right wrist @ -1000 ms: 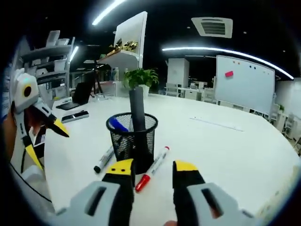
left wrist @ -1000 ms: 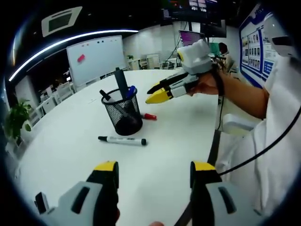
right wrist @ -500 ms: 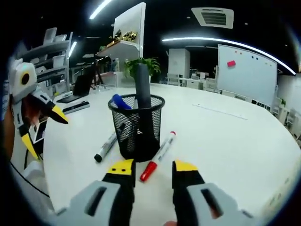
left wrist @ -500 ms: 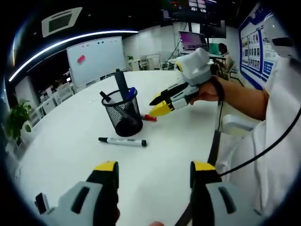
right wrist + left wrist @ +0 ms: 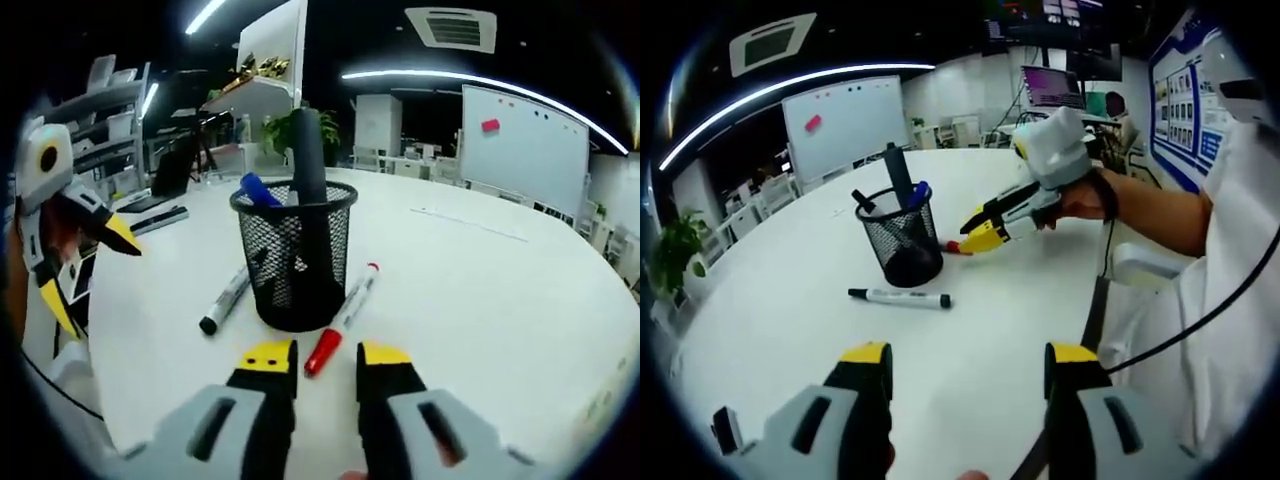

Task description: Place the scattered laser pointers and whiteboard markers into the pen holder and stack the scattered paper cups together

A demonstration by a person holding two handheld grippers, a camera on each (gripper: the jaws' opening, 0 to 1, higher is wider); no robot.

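A black mesh pen holder [image 5: 902,240] [image 5: 295,255] stands on the white table, holding a tall dark pen, a blue-capped marker and a black marker. A black-capped whiteboard marker [image 5: 900,298] [image 5: 228,298] lies beside it. On the holder's other side lies a red-capped marker [image 5: 345,318] [image 5: 958,247]. My right gripper [image 5: 326,358] [image 5: 980,230] is open and low over the table, its tips just short of the red cap. My left gripper [image 5: 968,360] [image 5: 90,275] is open and empty, held back from the holder.
A person's bare forearm and white sleeve [image 5: 1160,210], with a black cable, reach in from the right of the left gripper view. The table edge [image 5: 1095,300] runs close by. A whiteboard [image 5: 520,150], a potted plant [image 5: 675,250] and shelves stand beyond the table.
My right gripper has dropped lower and moved in toward the red-capped marker, with its jaws slightly narrower. My left gripper has stayed put.
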